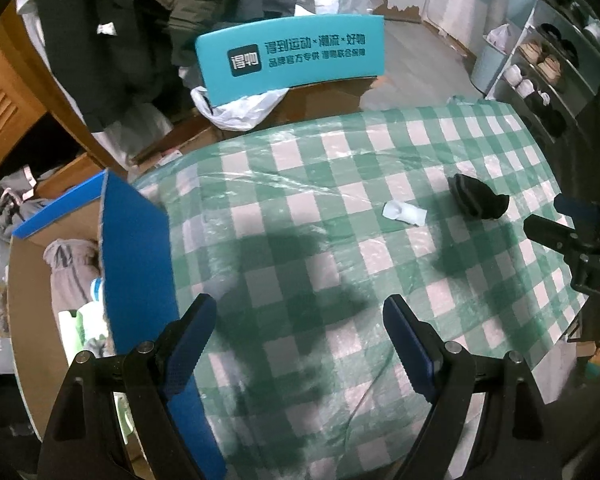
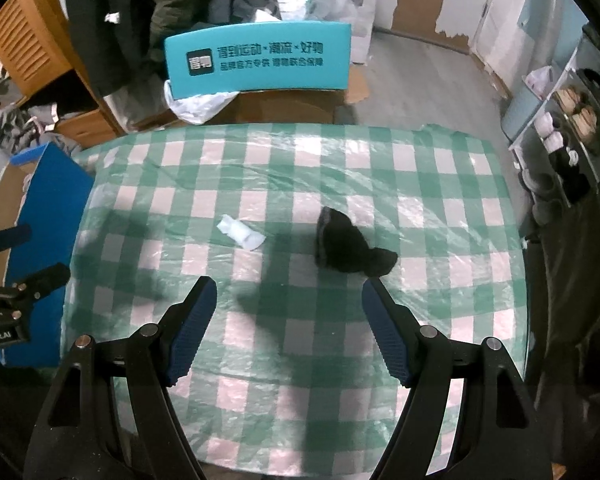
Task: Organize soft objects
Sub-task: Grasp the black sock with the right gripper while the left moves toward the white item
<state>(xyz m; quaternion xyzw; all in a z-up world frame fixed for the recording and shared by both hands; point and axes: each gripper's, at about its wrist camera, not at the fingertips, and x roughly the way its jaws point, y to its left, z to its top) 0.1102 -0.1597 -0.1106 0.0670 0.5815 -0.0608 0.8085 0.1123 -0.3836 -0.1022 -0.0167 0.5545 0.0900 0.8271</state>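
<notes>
A black bundled sock (image 2: 346, 246) lies on the green-and-white checked table (image 2: 284, 360); it also shows in the left wrist view (image 1: 478, 200). A small white folded cloth (image 2: 240, 233) lies to its left, also seen in the left wrist view (image 1: 404, 212). My right gripper (image 2: 288, 292) is open and empty, just short of the sock. My left gripper (image 1: 300, 308) is open and empty over the table's left part, beside a blue-edged cardboard box (image 1: 136, 248) that holds a grey garment (image 1: 72, 268).
A teal-labelled cardboard box (image 2: 260, 60) with a white plastic bag (image 2: 198, 106) stands behind the table. Dark coats (image 1: 112, 32) hang at the back left. A shoe rack (image 2: 568, 128) stands at the right. The right gripper shows at the left view's edge (image 1: 548, 218).
</notes>
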